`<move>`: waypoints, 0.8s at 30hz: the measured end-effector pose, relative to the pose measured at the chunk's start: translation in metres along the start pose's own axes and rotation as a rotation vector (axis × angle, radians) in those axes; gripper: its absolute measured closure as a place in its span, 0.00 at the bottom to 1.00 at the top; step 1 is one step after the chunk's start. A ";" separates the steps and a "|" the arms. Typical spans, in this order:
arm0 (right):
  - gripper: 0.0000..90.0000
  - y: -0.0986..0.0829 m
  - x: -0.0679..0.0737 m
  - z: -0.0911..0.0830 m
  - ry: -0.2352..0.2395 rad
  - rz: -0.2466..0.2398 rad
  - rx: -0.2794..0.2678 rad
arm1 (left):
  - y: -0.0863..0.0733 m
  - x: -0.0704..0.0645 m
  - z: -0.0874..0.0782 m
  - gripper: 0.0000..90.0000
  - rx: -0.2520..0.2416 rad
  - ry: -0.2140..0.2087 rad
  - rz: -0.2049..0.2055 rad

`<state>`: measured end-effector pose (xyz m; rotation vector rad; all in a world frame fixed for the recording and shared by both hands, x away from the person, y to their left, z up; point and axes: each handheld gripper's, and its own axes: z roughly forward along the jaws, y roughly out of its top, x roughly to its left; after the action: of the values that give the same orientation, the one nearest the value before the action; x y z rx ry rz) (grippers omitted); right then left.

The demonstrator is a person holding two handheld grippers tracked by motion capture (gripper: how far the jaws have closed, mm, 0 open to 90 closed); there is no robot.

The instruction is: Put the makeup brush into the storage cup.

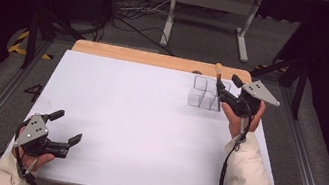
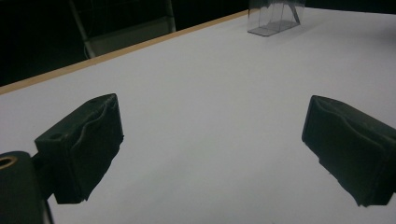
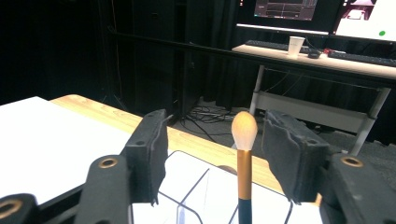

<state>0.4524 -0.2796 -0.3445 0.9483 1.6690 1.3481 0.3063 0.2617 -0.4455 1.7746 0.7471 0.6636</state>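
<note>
Dark room all round, black drapes, cables on grey floor at the upper middle of the high view, a white frame beyond; in the middle, a white table top (image 1: 137, 123) with a wooden edge (image 1: 133, 55) along its far side.

Lower left of the high view: left gripper (image 1: 65, 129), held low above the near corner, jaws spread wide, nothing between them. Same in the left gripper view: two black pads far apart over bare white surface, idle.

Further right, toward the upper right of the table: clear plastic organizer (image 1: 207, 93), several open-topped compartments, standing near the far edge. Seen also at the top of the left gripper view (image 2: 275, 18).

Right of that: right gripper (image 1: 224, 89), reaching at the organizer from the right. In the right gripper view, jaws parted, each pad clear of the makeup brush (image 3: 243, 163) standing upright between them, so not pinching. Brush in the organizer, exact compartment hard to tell; pale bristle tip up, gold ferrule below, dark handle running down.

Judged light and slim, easily tipped. Bristles soft, poor to grip. Handle stiff, smooth, probably slippery. Best taken on the ferrule or upper handle, squarely across, then lifted straight up to avoid dragging the light, clear organizer along.
</note>
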 end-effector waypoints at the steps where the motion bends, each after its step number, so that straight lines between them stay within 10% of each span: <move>1: 0.45 0.000 0.000 -0.001 0.001 -0.003 -0.004 | 0.000 0.000 0.000 0.07 -0.005 0.001 -0.001; 24: 0.26 -0.011 0.008 -0.028 0.020 -0.030 -0.005 | 0.000 -0.001 0.001 0.07 0.003 -0.003 0.004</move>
<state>0.4226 -0.2852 -0.3526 0.9066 1.6870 1.3455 0.3064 0.2608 -0.4461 1.7794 0.7434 0.6627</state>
